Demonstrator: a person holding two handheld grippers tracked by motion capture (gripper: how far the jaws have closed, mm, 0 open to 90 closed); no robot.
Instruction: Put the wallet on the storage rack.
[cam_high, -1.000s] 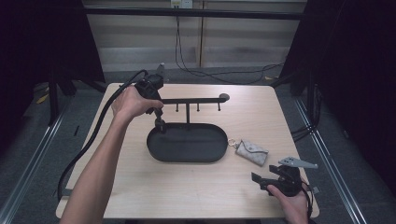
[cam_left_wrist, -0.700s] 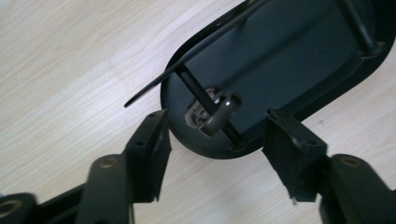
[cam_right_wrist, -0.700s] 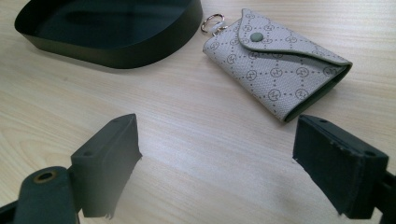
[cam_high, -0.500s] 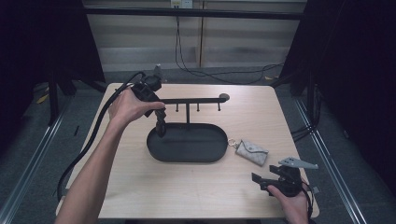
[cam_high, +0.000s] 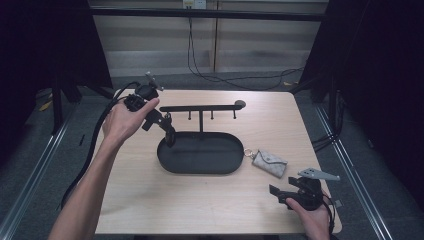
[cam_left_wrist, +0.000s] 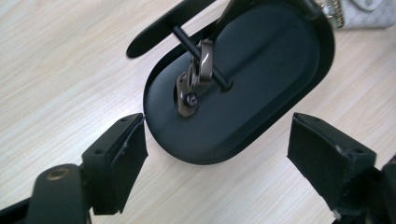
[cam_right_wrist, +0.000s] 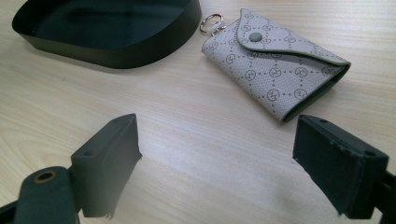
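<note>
Opening wide just now, holding nothing: left gripper (cam_left_wrist: 217, 135). Hanging at twelve o'clock on a thin peg (cam_left_wrist: 184, 39) over the black tray (cam_left_wrist: 285, 65): small metal clip (cam_left_wrist: 194, 79). Probably feeling hard, light, slippery; pinching its flat sides.

My left arm reaches forward from the near edge, its hand wrapped around the left gripper (cam_high: 167, 132), which tilts downward; its jaws have just been opening and stand wide with nothing between them. My right hand rests low, holding the right gripper (cam_high: 278, 192), jaws spread, nothing gripped.
</note>
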